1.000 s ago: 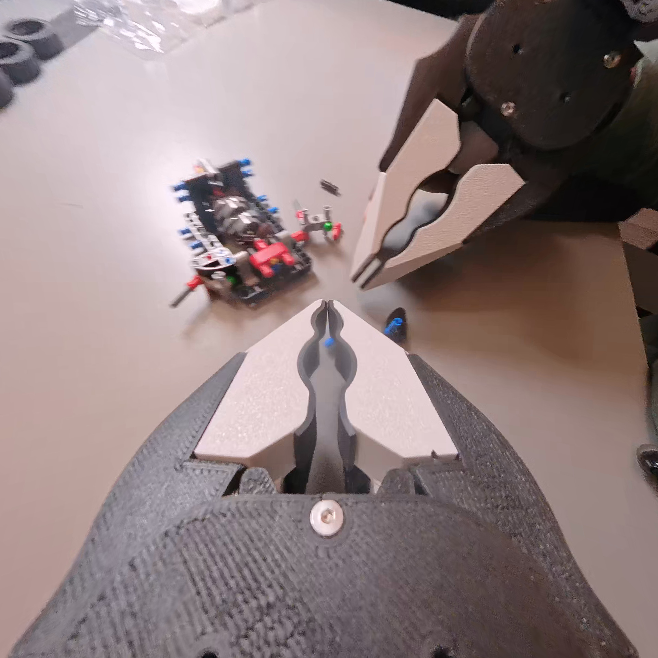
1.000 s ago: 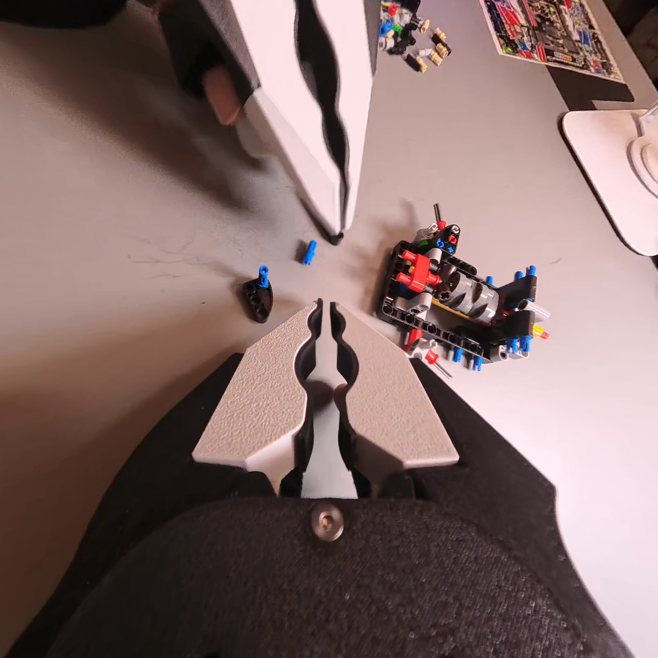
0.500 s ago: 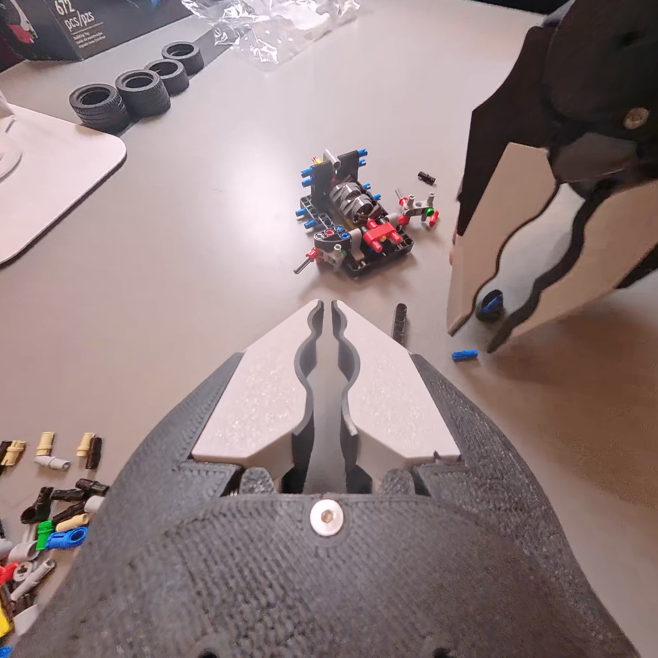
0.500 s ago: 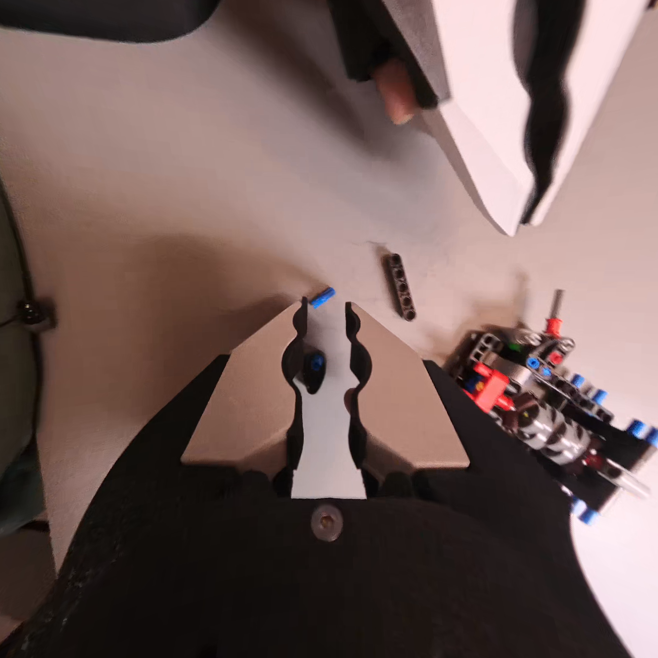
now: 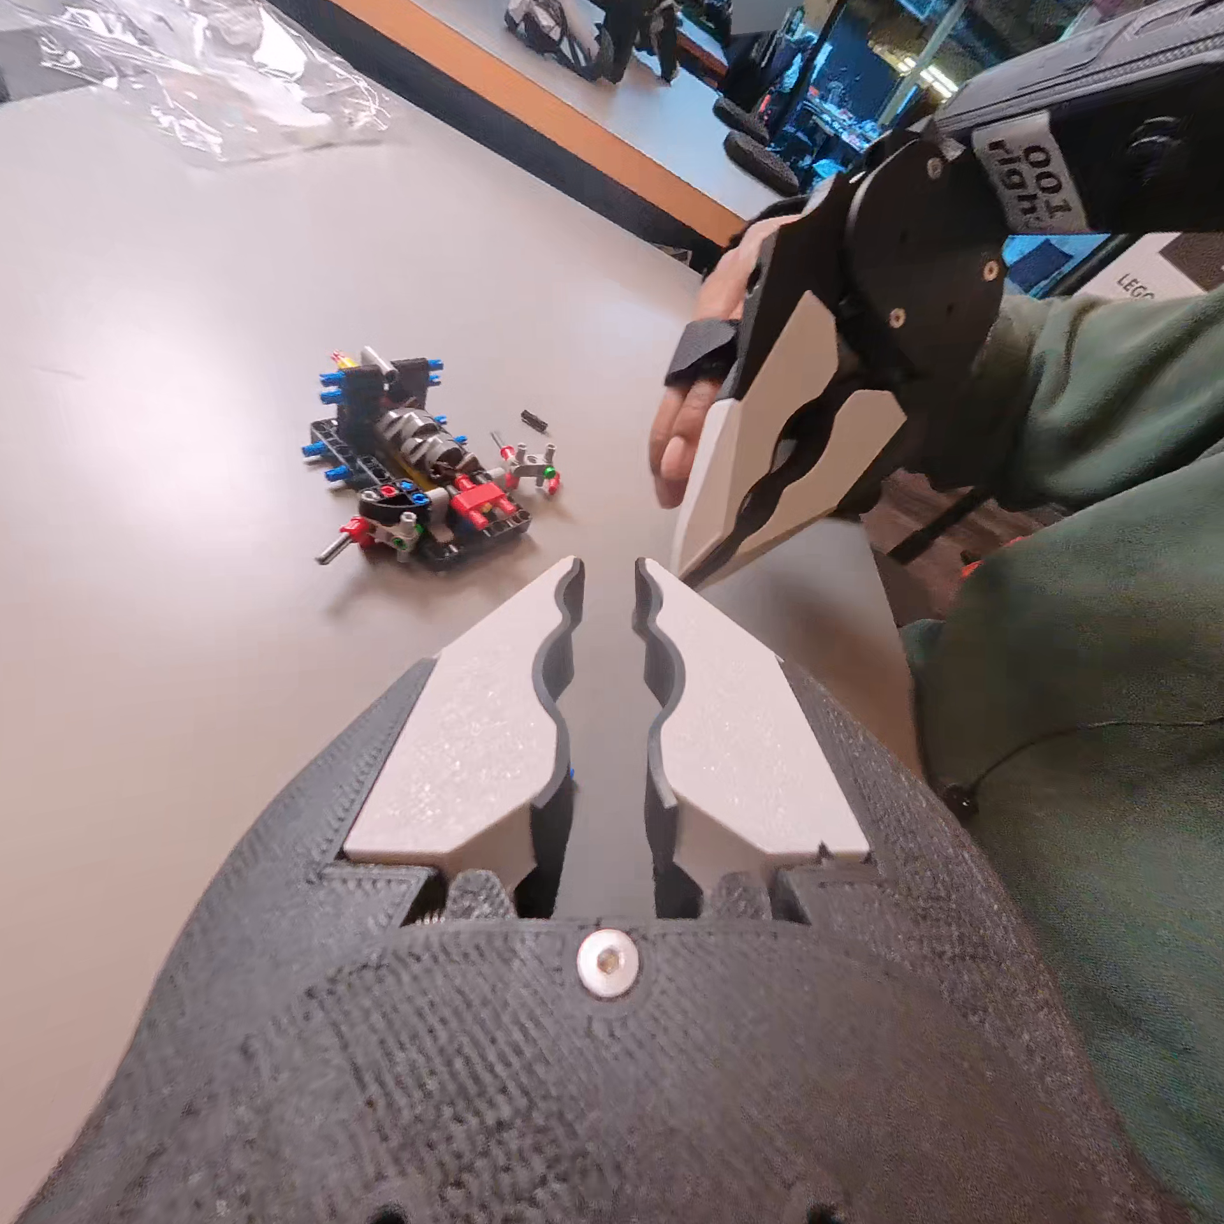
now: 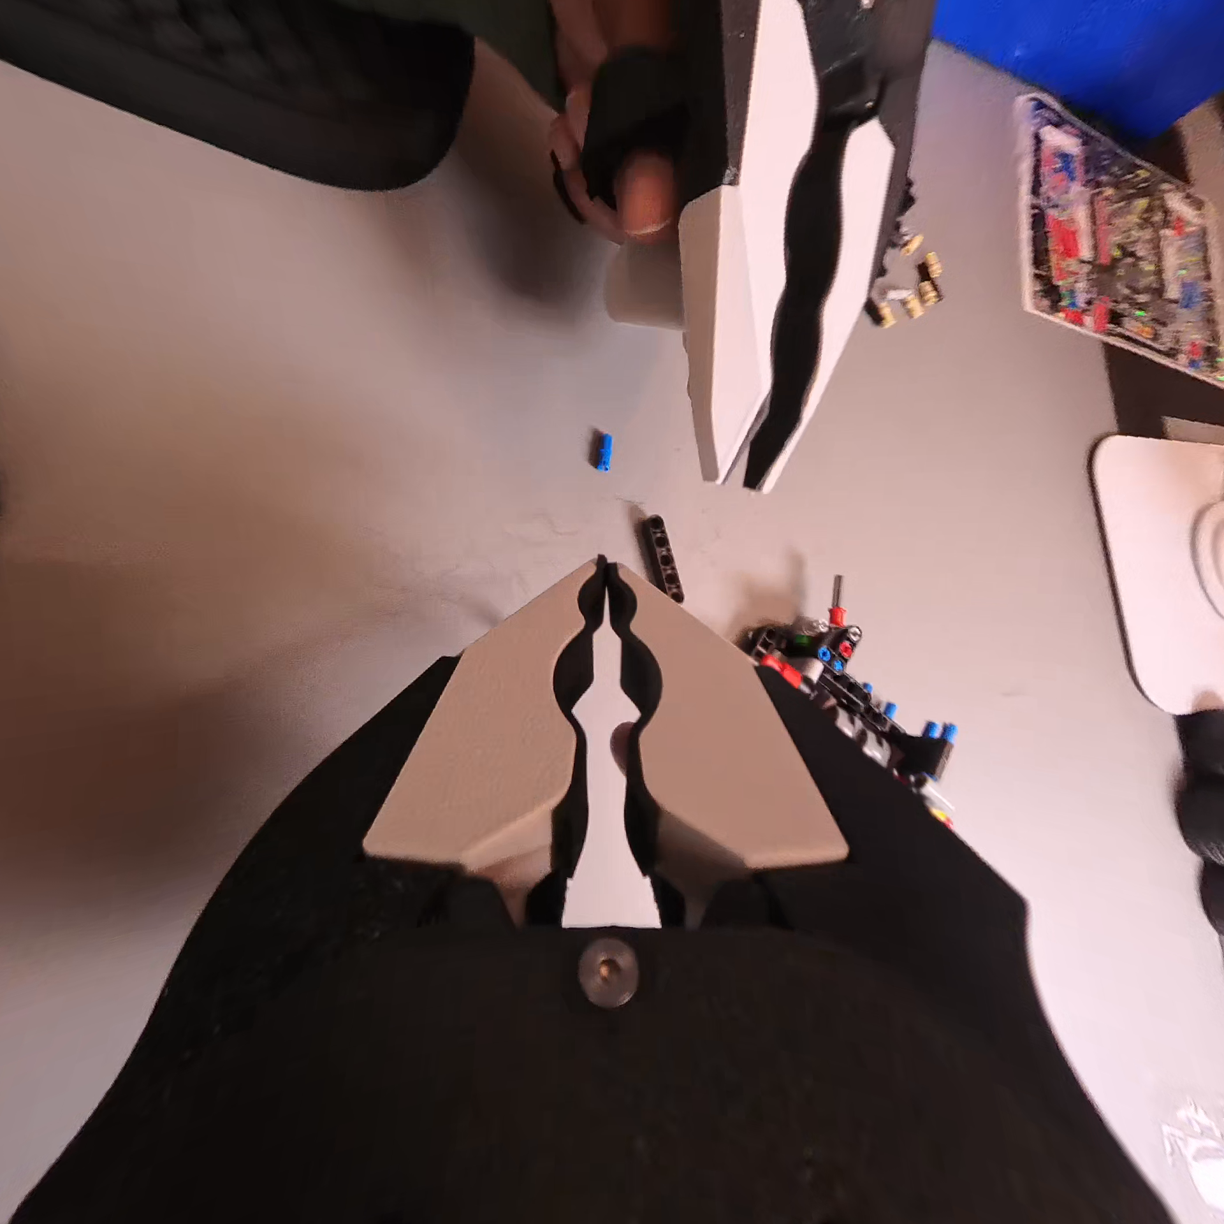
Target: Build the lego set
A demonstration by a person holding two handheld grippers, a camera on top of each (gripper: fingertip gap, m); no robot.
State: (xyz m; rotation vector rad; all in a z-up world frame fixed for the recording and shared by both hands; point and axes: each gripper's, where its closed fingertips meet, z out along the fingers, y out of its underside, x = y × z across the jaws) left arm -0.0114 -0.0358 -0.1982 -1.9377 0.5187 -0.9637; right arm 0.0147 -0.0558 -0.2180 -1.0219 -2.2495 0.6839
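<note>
The partly built Lego chassis point(image 5: 414, 463), black with blue pins and a red block, lies on the grey table; it also shows in the right wrist view point(image 6: 854, 695). A small grey and red subassembly point(image 5: 530, 467) and a black pin point(image 5: 533, 418) lie beside it. My left gripper point(image 5: 608, 568) is open and empty above the table. My right gripper point(image 6: 603, 563) is shut, with a bit of black showing at its tips; the small black piece with the blue pin is no longer seen on the table. A loose blue pin point(image 6: 603, 450) and a black beam point(image 6: 662, 556) lie just ahead of it.
A crumpled clear bag point(image 5: 199, 79) lies at the far left. An instruction booklet point(image 6: 1126, 232), loose tan and black pins point(image 6: 914, 291) and a white stand base point(image 6: 1159, 563) are on the right. A person's hand point(image 5: 682, 424) and green sleeve point(image 5: 1093, 662) hold the right gripper. Left tips to right tips: about 4 cm. Left tips and right tips are each some 15 cm from the black pin point(image 5: 533, 418).
My right gripper has closed where the small black piece with the blue pin lay between its fingers. My left gripper has opened and tilted up toward the table's far edge.
</note>
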